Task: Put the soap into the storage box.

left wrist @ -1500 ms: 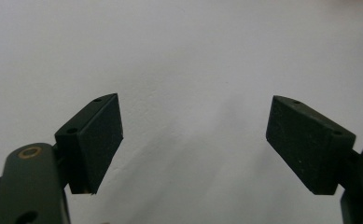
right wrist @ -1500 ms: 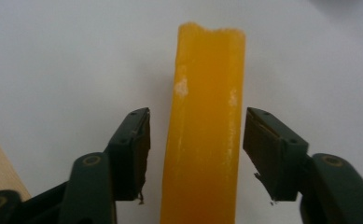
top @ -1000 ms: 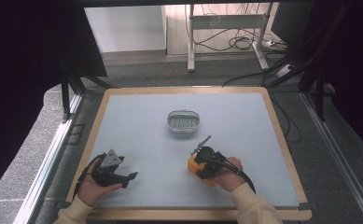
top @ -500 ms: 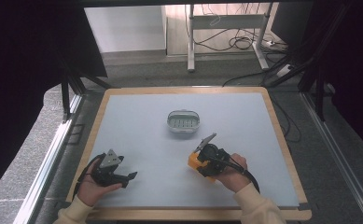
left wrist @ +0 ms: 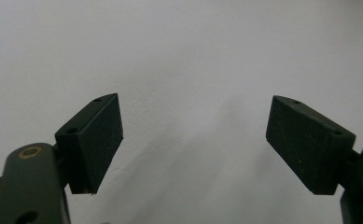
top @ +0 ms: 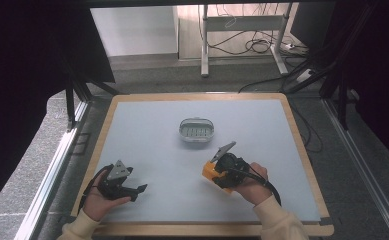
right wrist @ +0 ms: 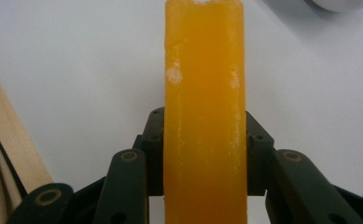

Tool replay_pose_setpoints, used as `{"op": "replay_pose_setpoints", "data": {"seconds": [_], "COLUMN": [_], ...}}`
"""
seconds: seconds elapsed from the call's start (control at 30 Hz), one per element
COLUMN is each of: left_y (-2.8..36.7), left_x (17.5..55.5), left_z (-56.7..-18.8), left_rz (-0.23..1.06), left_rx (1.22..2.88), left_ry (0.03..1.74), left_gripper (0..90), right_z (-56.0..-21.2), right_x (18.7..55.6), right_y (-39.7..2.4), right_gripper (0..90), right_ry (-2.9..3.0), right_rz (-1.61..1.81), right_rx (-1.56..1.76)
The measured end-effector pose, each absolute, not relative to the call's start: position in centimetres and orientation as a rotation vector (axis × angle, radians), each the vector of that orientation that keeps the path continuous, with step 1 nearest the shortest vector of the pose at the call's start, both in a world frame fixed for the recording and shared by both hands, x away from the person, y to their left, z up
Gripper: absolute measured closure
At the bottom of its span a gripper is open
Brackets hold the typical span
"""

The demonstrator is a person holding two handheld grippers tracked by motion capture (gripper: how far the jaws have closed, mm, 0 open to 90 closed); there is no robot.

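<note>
While clamped, soap bar (right wrist: 203, 116) lengthwise (seemingly) beyond fingers (right wrist: 256, 154).

A small oval dish (top: 197, 129) sits mid-table (top: 147, 125); cables (top: 252, 46) lie on the floor beyond.

Lab: curtained table (top: 132, 130), floor cables (top: 252, 47)

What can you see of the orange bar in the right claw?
The orange bar is a long rectangular block, waxy and slightly translucent like soap, with a few pale scuffs on its face. The right claw is shut on it, one black pad on each long side near its lower half, most of the bar sticking out beyond the pads. In the high view it sits at the near right of the pale table, short of the small oval dish.
</note>
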State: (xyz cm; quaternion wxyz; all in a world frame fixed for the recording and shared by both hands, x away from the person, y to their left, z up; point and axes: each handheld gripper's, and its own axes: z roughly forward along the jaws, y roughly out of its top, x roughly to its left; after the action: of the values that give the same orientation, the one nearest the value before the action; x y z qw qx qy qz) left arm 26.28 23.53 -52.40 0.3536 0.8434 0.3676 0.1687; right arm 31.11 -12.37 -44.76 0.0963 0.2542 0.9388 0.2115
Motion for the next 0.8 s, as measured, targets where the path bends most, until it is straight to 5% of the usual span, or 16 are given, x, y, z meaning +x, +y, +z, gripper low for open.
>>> {"op": "replay_pose_setpoints", "data": {"seconds": [0.8], "left_y": [23.52], "left_x": [26.31], "left_z": [-52.49], "left_rz": [0.433], "left_rx": [2.184], "left_ry": [0.955], "left_gripper": [19.0], "right_z": [-44.48], "right_x": [31.48], "right_y": [-12.86], "right_gripper": [61.8], "right_ry": [2.776], "right_rz": [0.687], "right_rx": [0.711]}}
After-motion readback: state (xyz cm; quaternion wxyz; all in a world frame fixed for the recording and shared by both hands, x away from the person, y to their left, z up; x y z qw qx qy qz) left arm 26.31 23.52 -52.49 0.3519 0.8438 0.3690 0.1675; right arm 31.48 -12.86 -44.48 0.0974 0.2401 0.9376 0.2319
